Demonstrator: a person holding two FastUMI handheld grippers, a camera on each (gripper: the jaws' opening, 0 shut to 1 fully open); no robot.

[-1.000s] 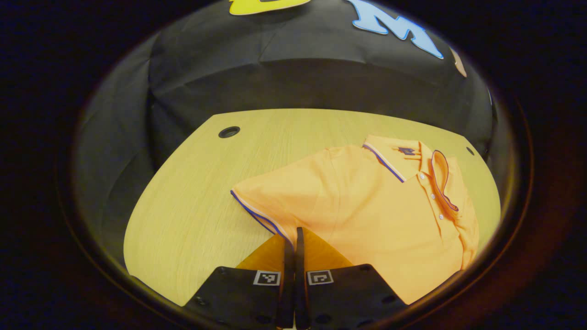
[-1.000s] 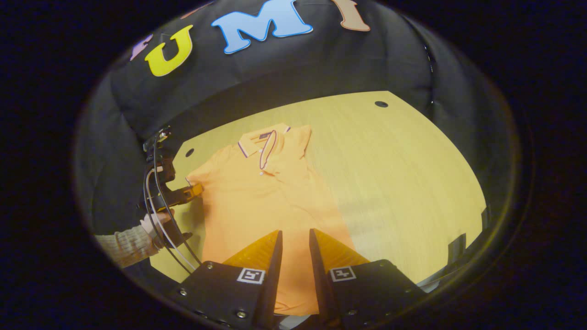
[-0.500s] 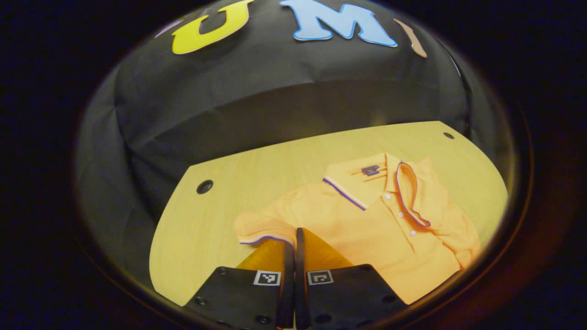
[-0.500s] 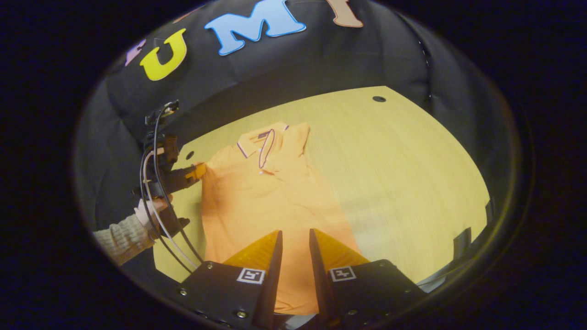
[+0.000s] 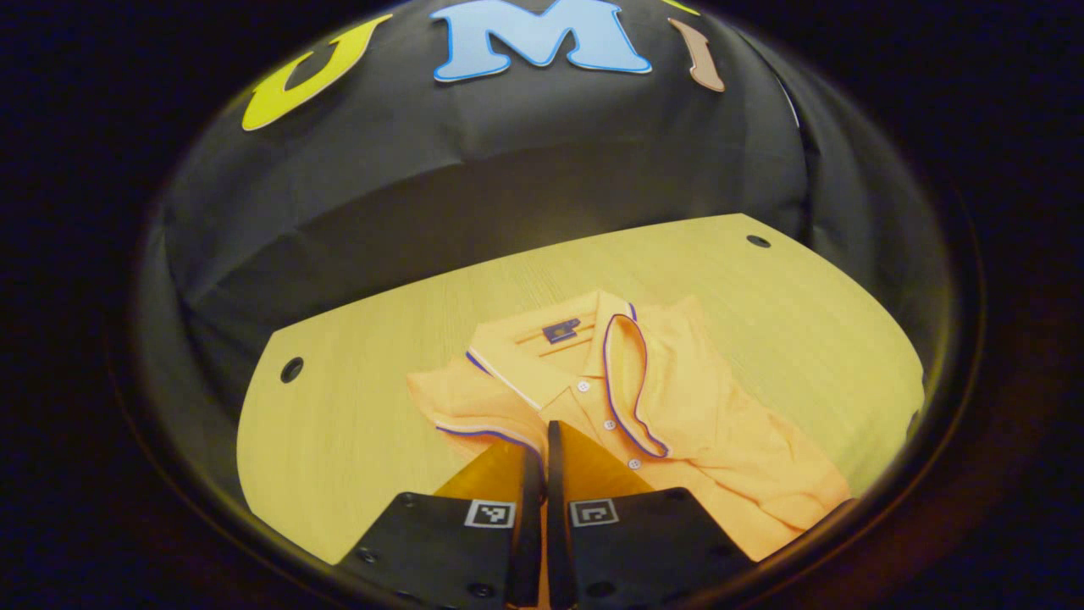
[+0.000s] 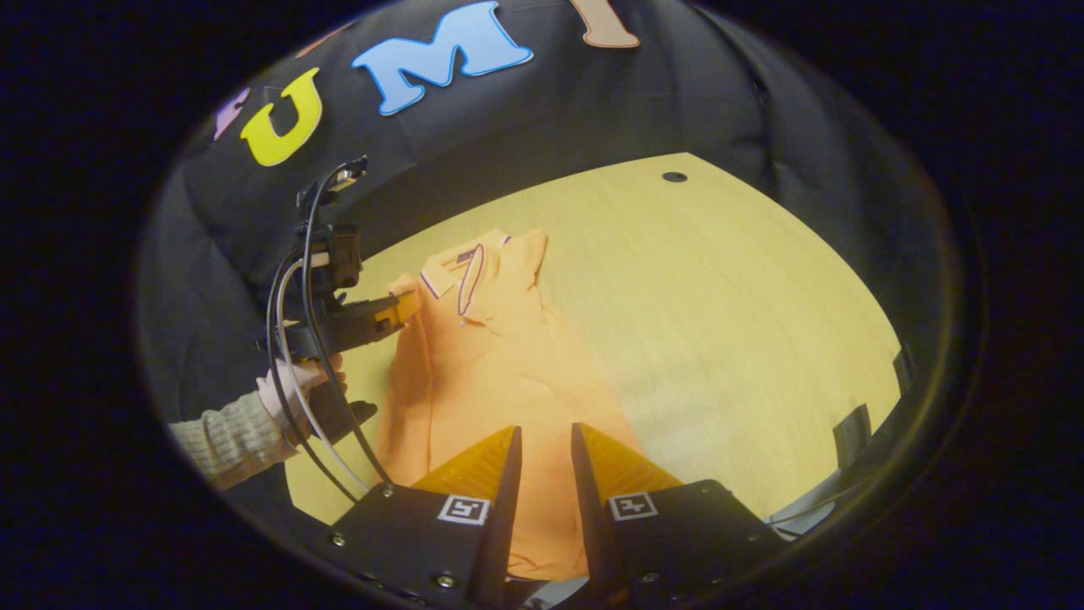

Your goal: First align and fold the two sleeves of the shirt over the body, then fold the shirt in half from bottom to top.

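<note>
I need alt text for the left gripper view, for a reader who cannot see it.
The left gripper, its fingers pressed together on the striped cuff of a sleeve, carries it toward the buttoned front of an orange polo shirt. The shirt lies on a light wooden table, its collar toward a black cloth wall.

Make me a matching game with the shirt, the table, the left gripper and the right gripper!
Things:
1. shirt
2. table
3. left gripper
4. right gripper

Clues:
A. light wood with small round holes
B. shut on the sleeve at its striped edge
C. open, above the shirt's lower part
D. orange, with a collar and buttons

Pairs: 1-D, 2-A, 3-B, 4-C
</note>
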